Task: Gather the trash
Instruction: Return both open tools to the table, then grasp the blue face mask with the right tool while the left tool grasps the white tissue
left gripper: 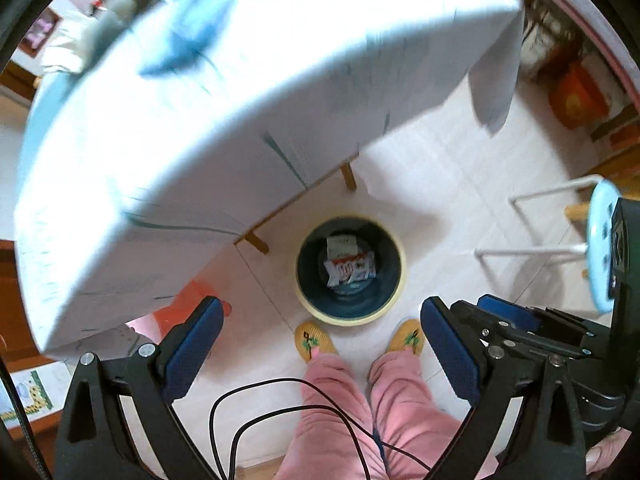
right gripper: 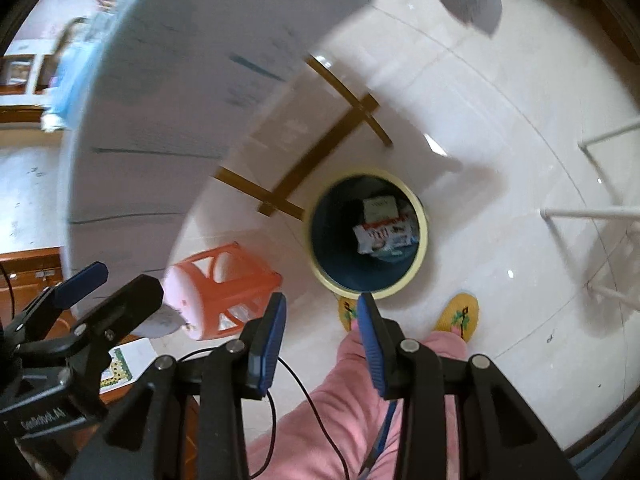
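Observation:
A round bin with a pale yellow rim and dark blue inner wall (left gripper: 310,268) stands on the floor beside the table. Crumpled white, red and blue wrappers (left gripper: 350,270) lie at its bottom, also seen as wrappers (right gripper: 382,236) inside the bin (right gripper: 328,240) in the right wrist view. My left gripper (left gripper: 322,306) hangs high above the bin, open wide, with nothing between its blue pads. My right gripper (right gripper: 321,303) is beside it, tilted down toward the bin, open with an empty gap. Both views are blurred by motion.
A table under a white cloth (left gripper: 224,92) overhangs on the left, its wooden legs (left gripper: 348,176) near the bin. An orange plastic stool (right gripper: 236,288) stands under it. A white-framed stool (left gripper: 536,224) is at the right. A person's yellow slippers (left gripper: 314,342), pink trousers and a black cable lie below.

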`<state>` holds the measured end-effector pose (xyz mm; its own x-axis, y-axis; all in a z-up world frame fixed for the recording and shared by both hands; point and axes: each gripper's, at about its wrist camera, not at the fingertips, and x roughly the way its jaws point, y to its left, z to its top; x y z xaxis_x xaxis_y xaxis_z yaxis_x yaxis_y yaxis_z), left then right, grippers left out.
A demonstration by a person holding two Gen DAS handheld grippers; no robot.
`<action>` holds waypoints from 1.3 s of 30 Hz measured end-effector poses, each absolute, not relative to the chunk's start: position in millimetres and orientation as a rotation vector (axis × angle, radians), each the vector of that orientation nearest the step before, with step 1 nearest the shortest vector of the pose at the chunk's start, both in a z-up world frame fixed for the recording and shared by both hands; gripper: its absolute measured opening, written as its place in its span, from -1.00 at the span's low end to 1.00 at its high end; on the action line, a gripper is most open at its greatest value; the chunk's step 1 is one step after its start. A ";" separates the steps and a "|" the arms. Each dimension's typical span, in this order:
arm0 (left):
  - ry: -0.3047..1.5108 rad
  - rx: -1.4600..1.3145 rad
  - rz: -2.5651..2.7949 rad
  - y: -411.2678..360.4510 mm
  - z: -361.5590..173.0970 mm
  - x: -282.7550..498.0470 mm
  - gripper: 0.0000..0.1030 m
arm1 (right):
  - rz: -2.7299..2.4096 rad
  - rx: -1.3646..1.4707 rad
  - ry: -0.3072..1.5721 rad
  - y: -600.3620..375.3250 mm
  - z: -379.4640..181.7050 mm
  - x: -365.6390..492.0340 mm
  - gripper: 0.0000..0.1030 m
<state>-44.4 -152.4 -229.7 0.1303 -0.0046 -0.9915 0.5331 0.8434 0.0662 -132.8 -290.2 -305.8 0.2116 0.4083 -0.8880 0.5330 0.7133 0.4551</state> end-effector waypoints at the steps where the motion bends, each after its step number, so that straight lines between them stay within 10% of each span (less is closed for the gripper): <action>1: 1.385 0.446 -0.407 -150.2 -217.3 -43.8 0.90 | -0.090 0.835 1.385 -291.6 -289.8 -131.9 -0.28; 17: 1.149 0.249 -0.235 -98.3 -65.6 -20.6 0.90 | 0.080 0.612 1.180 -294.1 -148.4 -100.8 -0.28; 39: 1.120 0.163 -0.124 -10.1 -63.4 91.5 0.90 | 0.117 0.477 1.167 -269.6 -125.2 16.2 -0.28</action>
